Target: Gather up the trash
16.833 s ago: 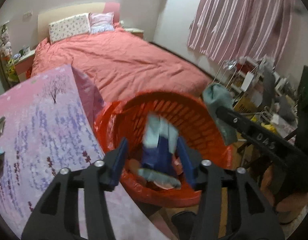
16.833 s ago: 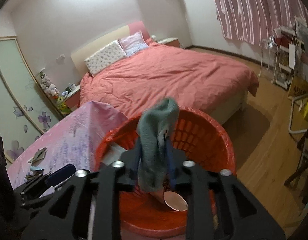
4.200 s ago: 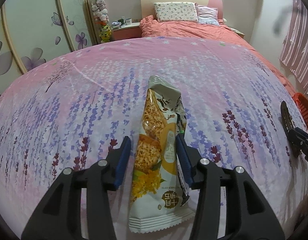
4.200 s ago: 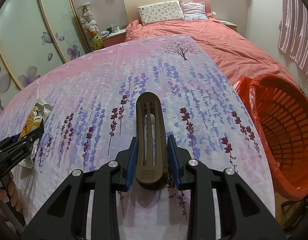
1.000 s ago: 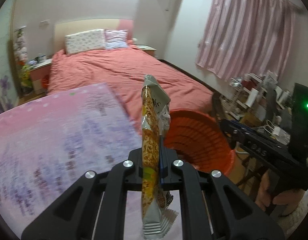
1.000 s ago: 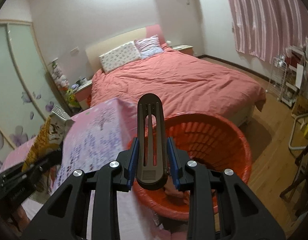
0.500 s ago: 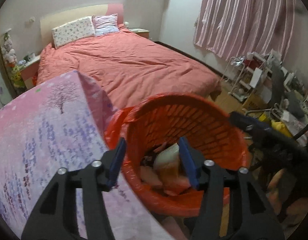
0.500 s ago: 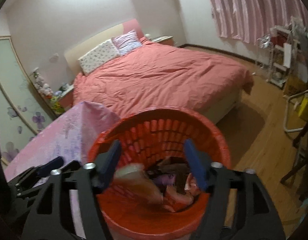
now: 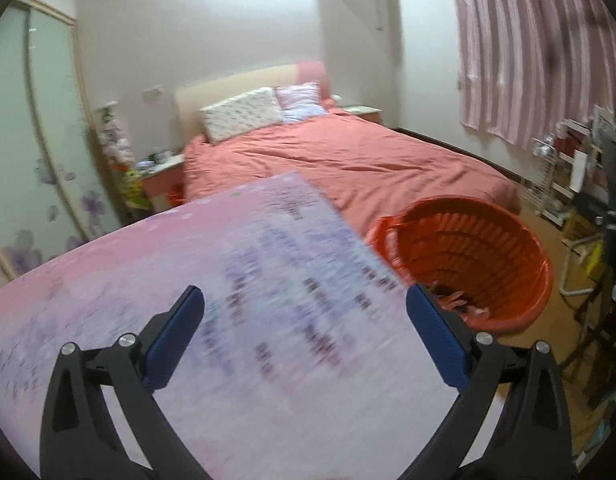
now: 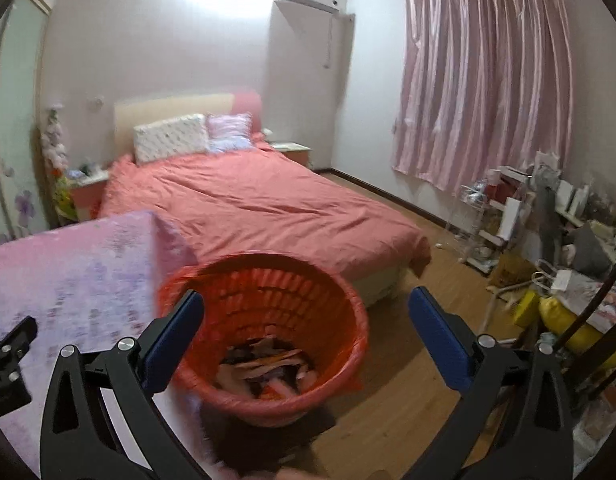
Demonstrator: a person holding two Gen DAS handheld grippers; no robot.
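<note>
The orange plastic basket (image 10: pixel 268 284) stands on the floor beside the table, with several pieces of trash (image 10: pixel 268 368) piled at its bottom. My right gripper (image 10: pixel 306 304) hovers above it, its jaws opening wide with nothing between them. My left gripper (image 9: pixel 306 304) is over the pink flowered tablecloth (image 9: pixel 188 264), its jaws also opening wide and empty. From the left wrist view the basket (image 9: pixel 467 240) sits to the right of the table's edge, some trash (image 9: pixel 455 304) showing inside. The left gripper's tip (image 10: pixel 16 340) shows at the left edge of the right wrist view.
A bed with a salmon cover (image 10: pixel 248 204) lies behind the basket. Pink curtains (image 10: pixel 483 80) hang on the right wall. Cluttered shelves and a yellow bag (image 10: pixel 563 304) crowd the right side. A wardrobe with flower decals (image 9: pixel 40 184) stands at left. Wooden floor (image 10: pixel 407 376) surrounds the basket.
Both grippers let go: the snack packet and the dark comb-like piece dropped into the basket. Both jaws spread wide. The left gripper swung back from the basket over the table.
</note>
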